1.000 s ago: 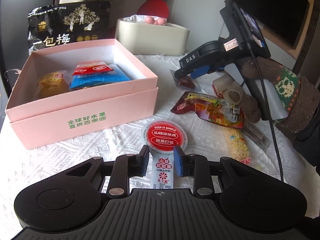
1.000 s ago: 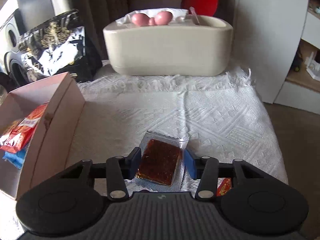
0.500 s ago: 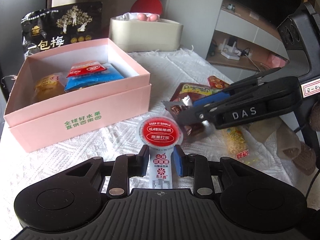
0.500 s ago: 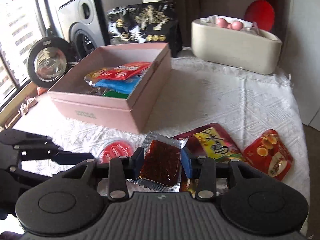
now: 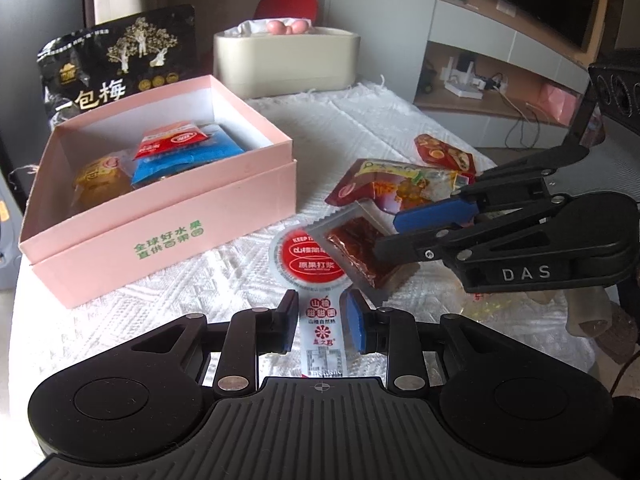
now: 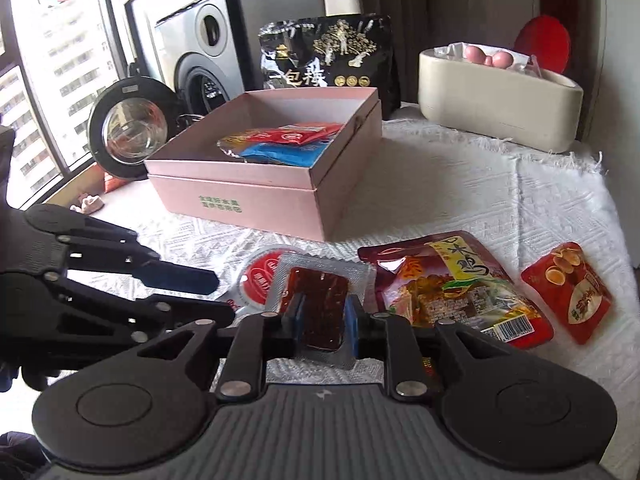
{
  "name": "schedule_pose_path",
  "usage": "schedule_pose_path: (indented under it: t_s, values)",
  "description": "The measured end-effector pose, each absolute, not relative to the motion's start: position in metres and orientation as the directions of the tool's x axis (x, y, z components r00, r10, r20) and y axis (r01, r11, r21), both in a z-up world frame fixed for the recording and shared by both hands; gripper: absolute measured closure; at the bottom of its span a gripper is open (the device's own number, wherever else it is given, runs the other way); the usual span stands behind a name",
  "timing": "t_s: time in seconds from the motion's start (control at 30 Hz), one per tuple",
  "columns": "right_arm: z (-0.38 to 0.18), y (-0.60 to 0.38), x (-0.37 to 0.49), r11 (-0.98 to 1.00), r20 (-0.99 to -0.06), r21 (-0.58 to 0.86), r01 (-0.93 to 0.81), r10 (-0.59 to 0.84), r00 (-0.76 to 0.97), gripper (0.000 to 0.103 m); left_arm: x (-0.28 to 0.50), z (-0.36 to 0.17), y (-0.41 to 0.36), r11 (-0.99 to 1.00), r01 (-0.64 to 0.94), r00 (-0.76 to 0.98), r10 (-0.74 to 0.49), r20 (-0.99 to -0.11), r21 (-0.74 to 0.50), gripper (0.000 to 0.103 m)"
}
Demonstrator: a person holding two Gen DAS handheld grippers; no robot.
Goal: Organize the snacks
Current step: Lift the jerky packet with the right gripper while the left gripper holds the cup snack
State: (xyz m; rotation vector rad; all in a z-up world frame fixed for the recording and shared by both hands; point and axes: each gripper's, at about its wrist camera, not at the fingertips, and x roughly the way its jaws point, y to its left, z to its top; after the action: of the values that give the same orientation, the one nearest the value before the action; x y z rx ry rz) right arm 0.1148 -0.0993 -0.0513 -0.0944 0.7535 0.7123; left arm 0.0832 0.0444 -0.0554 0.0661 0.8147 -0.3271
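Observation:
My left gripper [image 5: 322, 316] is open around the white tail of a round red-topped hawthorn snack [image 5: 310, 258] that lies on the white cloth. My right gripper [image 6: 322, 322] is shut on a clear packet of dark red spicy strips [image 6: 322, 300] and holds it over that round snack; the packet also shows in the left wrist view [image 5: 358, 246]. The open pink box [image 5: 160, 216] holds a yellow, a blue and a red packet. It also shows in the right wrist view [image 6: 280, 196].
A chicken-feet pouch [image 6: 452, 284] and a small red egg packet [image 6: 570, 296] lie on the cloth to the right. A black plum bag [image 5: 116, 64] and a cream tub [image 5: 286, 62] stand behind the box. A round glass dish [image 6: 132, 128] leans at the left.
My right gripper swung left from the table's far side and brought the spicy-strip packet down over the round snack. My left gripper's fingers have opened slightly around the snack's tail.

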Motion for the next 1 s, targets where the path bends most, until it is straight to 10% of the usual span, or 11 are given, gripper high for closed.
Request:
schedule_pose_path:
  t_s: [0.1,0.7,1.0]
  values:
    - [-0.056,-0.084,0.118,0.763,-0.668,0.126,-0.634,0.538,0.515,0.050,0.080,-0.061,0.042,0.951,0.305,0.622,-0.233,-0.747,-0.043,0.072]
    - [-0.052,-0.119,0.113,0.861,-0.621,0.105,-0.498,0.448,0.643,0.058,0.092,-0.062,0.010,0.933,0.327,0.690,-0.129,-0.712,0.149,0.067]
    - [-0.058,-0.125,0.107,0.829,-0.593,0.213,-0.517,0.530,0.606,0.052,0.101,-0.068,0.049,0.977,0.215,0.647,-0.150,-0.748,-0.010,0.060]
